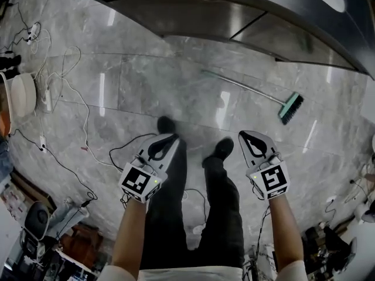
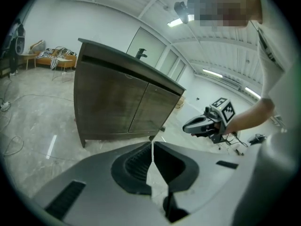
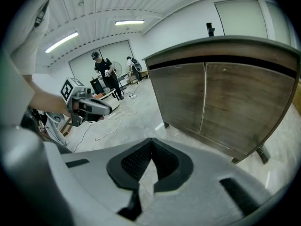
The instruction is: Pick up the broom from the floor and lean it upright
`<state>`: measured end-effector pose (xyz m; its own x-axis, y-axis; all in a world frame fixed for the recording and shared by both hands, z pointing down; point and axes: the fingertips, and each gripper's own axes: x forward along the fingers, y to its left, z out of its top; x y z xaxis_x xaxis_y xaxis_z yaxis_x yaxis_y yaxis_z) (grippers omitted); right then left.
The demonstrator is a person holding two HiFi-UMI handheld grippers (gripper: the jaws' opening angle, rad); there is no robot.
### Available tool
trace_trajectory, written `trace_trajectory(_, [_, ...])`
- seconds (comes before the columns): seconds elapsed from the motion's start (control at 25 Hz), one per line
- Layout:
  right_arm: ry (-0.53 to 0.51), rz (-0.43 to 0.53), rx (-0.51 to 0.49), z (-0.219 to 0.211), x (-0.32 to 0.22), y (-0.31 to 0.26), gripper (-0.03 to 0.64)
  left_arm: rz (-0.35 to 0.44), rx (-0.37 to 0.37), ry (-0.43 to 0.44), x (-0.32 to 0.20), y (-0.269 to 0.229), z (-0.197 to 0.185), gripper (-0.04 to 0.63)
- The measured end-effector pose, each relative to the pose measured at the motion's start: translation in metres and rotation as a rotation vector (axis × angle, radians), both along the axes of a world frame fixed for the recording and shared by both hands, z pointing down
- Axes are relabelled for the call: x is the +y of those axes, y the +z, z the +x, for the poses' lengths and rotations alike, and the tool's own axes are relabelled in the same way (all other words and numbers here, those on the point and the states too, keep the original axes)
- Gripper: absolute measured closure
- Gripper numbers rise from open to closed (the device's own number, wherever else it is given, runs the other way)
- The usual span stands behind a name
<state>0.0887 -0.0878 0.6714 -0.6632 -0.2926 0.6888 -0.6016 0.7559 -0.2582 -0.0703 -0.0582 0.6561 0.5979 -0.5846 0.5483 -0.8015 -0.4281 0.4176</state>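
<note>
Jaws pinched together with nothing in them on left gripper (image 1: 171, 139) and right gripper (image 1: 247, 137) alike, both hanging low over the near floor (image 1: 146, 81), presumably just not reaching yet, broom (image 1: 252, 90) lying flat far right by the cabinet (image 1: 234, 22), well apart from both.

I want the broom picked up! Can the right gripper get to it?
Probably yes: bare floor lies between the right gripper and the broom, nothing blocks it. But it's shut and must open first.
</note>
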Motion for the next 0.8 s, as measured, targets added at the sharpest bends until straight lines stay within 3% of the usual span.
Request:
trace_trajectory(0.2, [-0.025, 0.011, 0.003, -0.007, -0.012, 0.063, 0.615, 0.013, 0.003, 0.005, -0.006, 0.057, -0.016, 0.582])
trace_trajectory(0.4, [-0.049, 0.028, 0.006, -0.015, -0.029, 0.125, 0.615, 0.012, -0.042, 0.036, -0.027, 0.110, -0.032, 0.583])
trace_trajectory(0.8, [-0.120, 0.024, 0.035, -0.017, -0.052, 0.239, 0.615, 0.044, -0.014, 0.112, -0.049, 0.199, -0.038, 0.583])
